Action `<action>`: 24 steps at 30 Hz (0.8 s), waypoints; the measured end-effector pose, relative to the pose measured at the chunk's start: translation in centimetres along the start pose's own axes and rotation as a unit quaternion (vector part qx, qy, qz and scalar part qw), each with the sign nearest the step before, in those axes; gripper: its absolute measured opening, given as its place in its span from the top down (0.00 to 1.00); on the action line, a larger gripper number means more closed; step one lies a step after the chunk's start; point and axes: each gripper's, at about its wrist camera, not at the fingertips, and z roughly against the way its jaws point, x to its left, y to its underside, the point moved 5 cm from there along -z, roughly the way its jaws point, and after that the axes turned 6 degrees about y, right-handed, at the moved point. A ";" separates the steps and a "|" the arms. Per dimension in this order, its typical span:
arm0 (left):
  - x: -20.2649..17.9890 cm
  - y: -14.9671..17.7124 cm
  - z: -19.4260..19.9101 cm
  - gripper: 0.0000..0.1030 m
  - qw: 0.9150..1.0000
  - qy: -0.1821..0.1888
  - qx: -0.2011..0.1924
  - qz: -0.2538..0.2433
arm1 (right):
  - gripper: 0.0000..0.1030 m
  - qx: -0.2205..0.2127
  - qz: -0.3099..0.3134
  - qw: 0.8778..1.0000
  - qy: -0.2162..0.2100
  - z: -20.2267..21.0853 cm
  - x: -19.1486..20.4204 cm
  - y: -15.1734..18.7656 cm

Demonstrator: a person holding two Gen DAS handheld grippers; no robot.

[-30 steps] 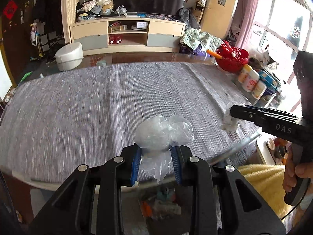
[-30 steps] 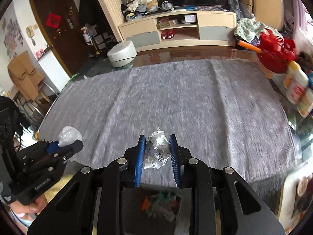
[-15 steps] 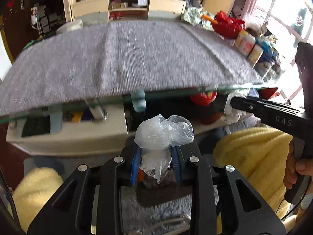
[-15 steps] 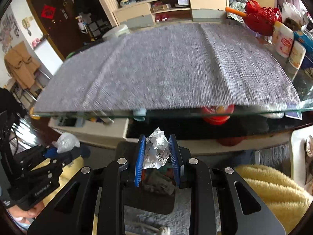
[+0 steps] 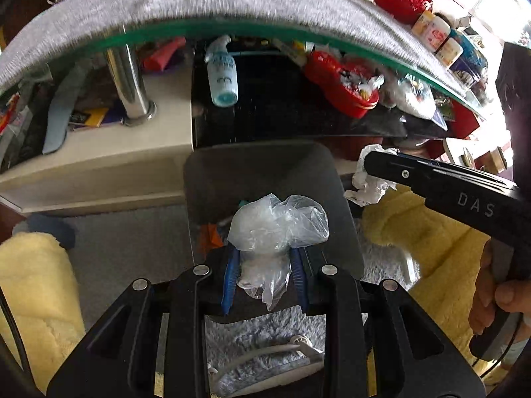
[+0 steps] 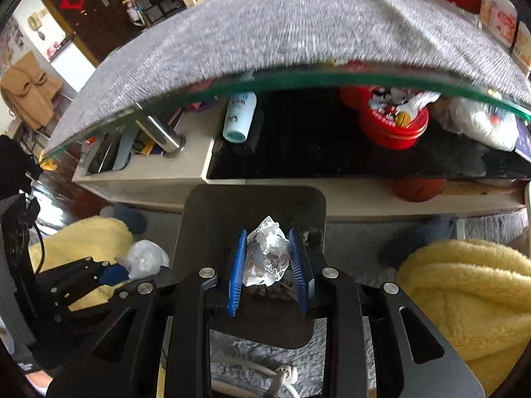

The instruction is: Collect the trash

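My left gripper (image 5: pixel 264 265) is shut on a crumpled clear plastic bag (image 5: pixel 277 225) and holds it over the open dark grey trash bin (image 5: pixel 212 179) on the floor. Some rubbish lies inside the bin. My right gripper (image 6: pixel 267 262) is shut on a crumpled white paper ball (image 6: pixel 267 253) and holds it over the same bin (image 6: pixel 212 212). In the left wrist view the right gripper (image 5: pixel 365 172) comes in from the right with its paper (image 5: pixel 368 182). In the right wrist view the left gripper (image 6: pixel 119 272) shows at the lower left with its bag (image 6: pixel 146 258).
The glass table edge (image 5: pixel 265 31) with its grey cloth (image 6: pixel 298 23) hangs above the bin. A lower shelf holds a white bottle (image 5: pixel 222 79) and a red tub (image 6: pixel 393 122). Yellow fluffy fabric (image 6: pixel 464 292) lies on both sides. A white cable (image 5: pixel 265 355) lies on the grey rug.
Both grippers have dropped from above the tabletop to below its edge, over the bin on the floor. Each still holds its piece of trash.
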 end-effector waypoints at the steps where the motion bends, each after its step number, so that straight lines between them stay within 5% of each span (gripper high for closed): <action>1: 0.1 0.0 -0.2 0.74 1.000 0.000 0.002 0.001 | 0.72 0.000 -0.001 1.000 0.001 -0.2 0.0 0.1; 6: 0.5 -0.4 -0.7 0.63 1.000 0.000 0.006 0.006 | 0.69 0.010 -0.005 1.000 -0.006 -0.9 -0.2 -0.5; 10: 0.8 -0.7 -0.7 0.53 1.000 -0.007 0.004 0.008 | 0.47 0.011 -0.011 1.000 -0.003 -1.4 -0.3 -0.9; 15: 1.3 -0.9 0.0 0.37 1.000 -0.024 -0.001 0.009 | 0.46 0.002 -0.020 1.000 0.007 -0.7 -1.1 -1.4; 17: 1.6 -1.1 0.8 0.31 0.999 -0.032 -0.006 0.007 | 0.35 -0.012 -0.025 1.000 0.011 0.6 -1.6 -1.8; 19: 1.9 -1.7 2.6 0.22 0.999 -0.047 -0.025 0.004 | 0.11 -0.043 -0.031 0.998 0.021 2.9 -2.4 -2.3; 21: 2.2 -2.5 4.7 0.07 0.997 -0.060 -0.051 0.002 | 0.04 -0.071 -0.039 0.996 0.028 5.0 -3.3 -2.9; 24: 2.6 -4.2 8.5 0.08 0.992 -0.080 -0.099 0.003 | 0.03 -0.107 -0.053 0.992 0.036 8.2 -4.6 -3.9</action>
